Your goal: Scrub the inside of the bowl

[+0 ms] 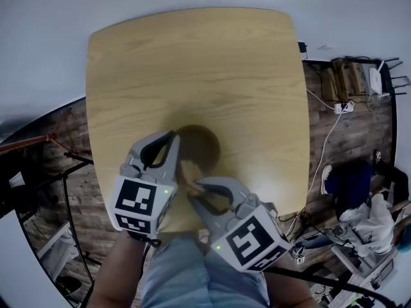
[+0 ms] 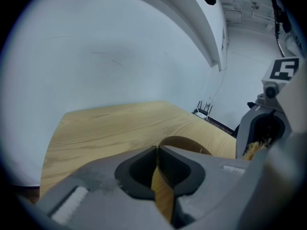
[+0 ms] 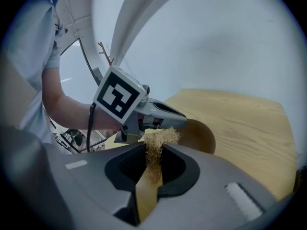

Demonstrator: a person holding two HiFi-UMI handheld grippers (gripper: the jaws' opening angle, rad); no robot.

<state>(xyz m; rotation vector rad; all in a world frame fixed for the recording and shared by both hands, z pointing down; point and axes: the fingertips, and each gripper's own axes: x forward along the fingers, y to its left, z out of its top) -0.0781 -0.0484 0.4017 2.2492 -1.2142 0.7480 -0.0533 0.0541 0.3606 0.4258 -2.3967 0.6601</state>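
A brown bowl (image 1: 202, 146) sits on the near half of the wooden table (image 1: 192, 63). My left gripper (image 1: 174, 138) is shut on the bowl's left rim; in the left gripper view the thin rim (image 2: 157, 176) is pinched between the jaws, with the bowl (image 2: 184, 144) beyond. My right gripper (image 1: 193, 191) is shut on a tan fibrous scrubber (image 1: 189, 172), held at the bowl's near edge. In the right gripper view the scrubber (image 3: 156, 140) sticks out of the jaws, just in front of the left gripper (image 3: 160, 116) and beside the bowl (image 3: 201, 135).
The table's front edge lies close under both grippers, above the person's light trousers (image 1: 180, 274). A plank floor with a white cable and power strip (image 1: 340, 108) and a heap of clutter (image 1: 366, 223) lies to the right. A white wall stands behind the table.
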